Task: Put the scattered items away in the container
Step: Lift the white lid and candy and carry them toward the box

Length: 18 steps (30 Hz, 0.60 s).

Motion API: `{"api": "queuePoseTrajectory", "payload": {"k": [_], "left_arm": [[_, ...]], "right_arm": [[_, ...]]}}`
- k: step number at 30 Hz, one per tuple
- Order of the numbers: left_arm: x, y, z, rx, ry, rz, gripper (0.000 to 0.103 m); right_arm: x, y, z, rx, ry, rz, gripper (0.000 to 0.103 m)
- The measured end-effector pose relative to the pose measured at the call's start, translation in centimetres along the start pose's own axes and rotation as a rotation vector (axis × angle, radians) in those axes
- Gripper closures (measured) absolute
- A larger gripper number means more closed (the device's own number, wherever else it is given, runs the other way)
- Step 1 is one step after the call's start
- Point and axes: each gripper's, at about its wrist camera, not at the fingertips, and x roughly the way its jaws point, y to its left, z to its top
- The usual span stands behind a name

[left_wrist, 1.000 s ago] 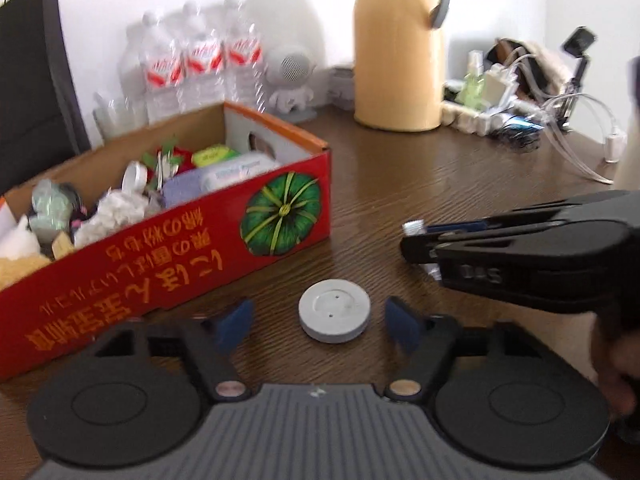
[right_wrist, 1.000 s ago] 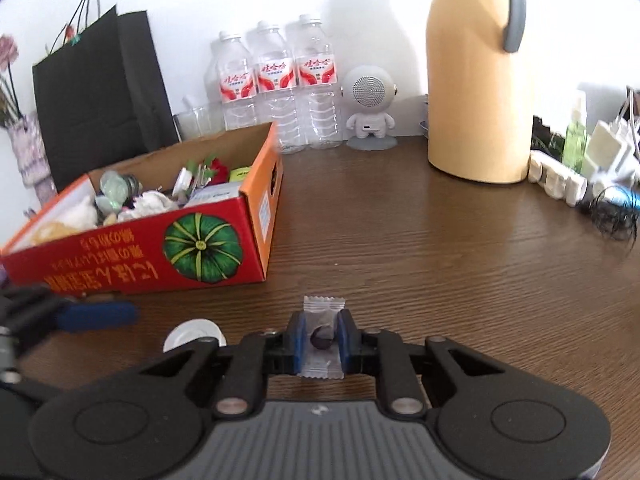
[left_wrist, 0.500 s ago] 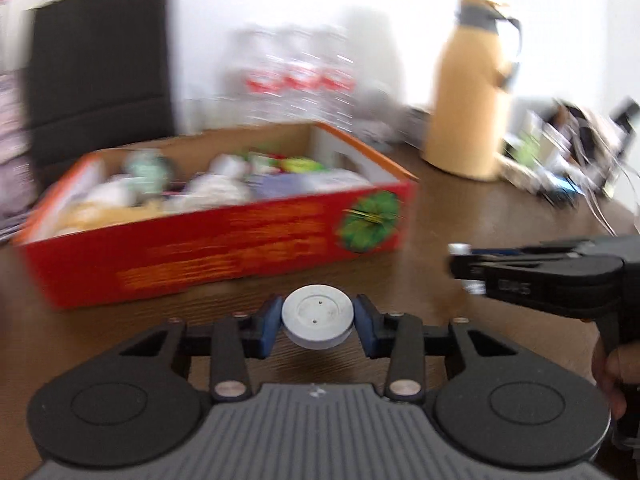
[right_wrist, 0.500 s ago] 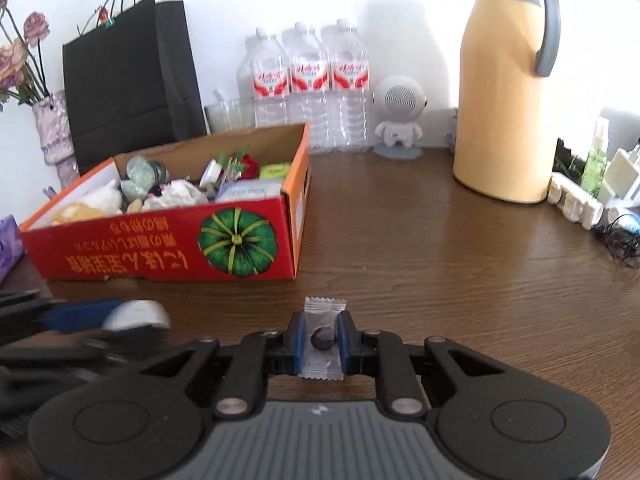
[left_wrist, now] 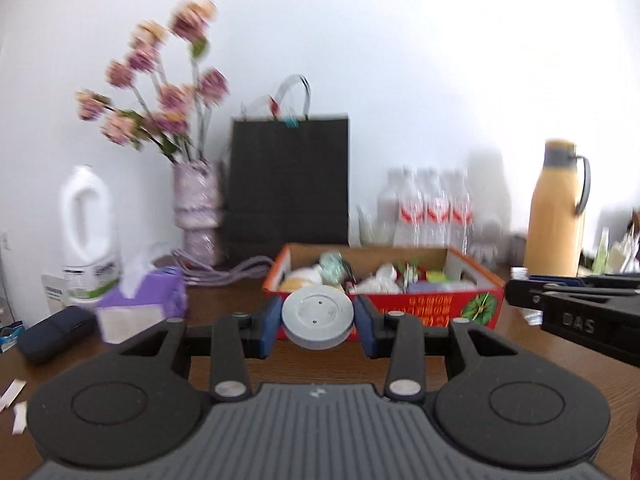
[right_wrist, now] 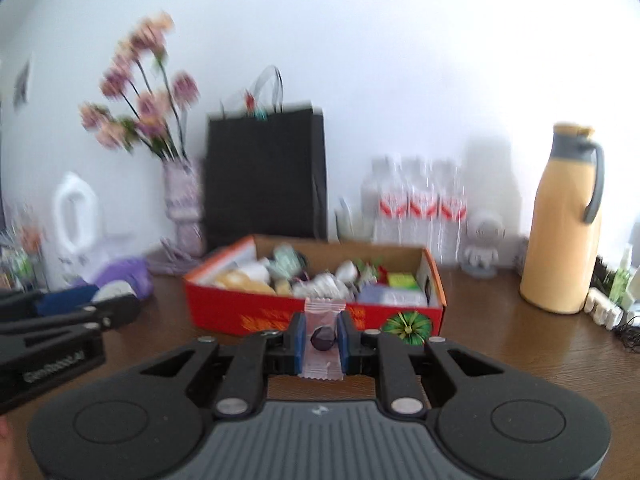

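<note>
— So where do the two things stand relative to the box?

— Both are short of it. The round white plastic disc (left_wrist: pixel 318 317) sits clamped between the blue pads of the left gripper (left_wrist: pixel 318 322), lifted clear of the brown wooden tabletop (left_wrist: pixel 532 354), with the open red cardboard box printed with a green pumpkin (left_wrist: pixel 474 306) straight ahead beyond the fingertips. Its near long wall faces the gripper.

— And the other one?

— The small clear-wrapped sweet with a dark centre (right_wrist: pixel 322 338) is pinched in the right gripper (right_wrist: pixel 322 338), wrapper standing upright, long axis running up and down between the pads. From that view, the box (right_wrist: pixel 256 312) again lies ahead, its long axis running left to right across the table.

— Which hand is nearer?

— Hard to call; they look roughly level with each other, side by side. In the left view the right gripper's black fingers enter at the right edge beside the box's pumpkin corner.

— Pose?

— Both point nearly level, tipped slightly down, aimed over the near wall. I'd judge each must carry forward above the rim before letting go; the box is already crowded.
</note>
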Motion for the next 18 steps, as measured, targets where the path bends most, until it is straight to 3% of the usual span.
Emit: {"api": "queuePoseTrajectory", "payload": {"k": [4,11,14,18], "left_arm": [[-4.6,0.5,-2.3,-0.03,-0.145,-0.02,0.063],[-7.2,0.5,-3.3,-0.038,-0.202,-0.026,0.063],[-5.1,0.8,-0.8,-0.043,-0.206,-0.053,0.063],[-0.9,1.1,6.8,-0.019,-0.325,-0.053,0.063]], "right_arm": [[-4.6,1.2,-2.7,-0.035,-0.12,-0.019,0.087],[-8.6,1.1,-5.2,-0.003,-0.221,-0.079,0.087],[-8.0,0.4,-3.1,0.001,-0.257,-0.089,0.087],[-4.6,-2.1,4.6,0.023,-0.313,-0.041,0.088]]}}
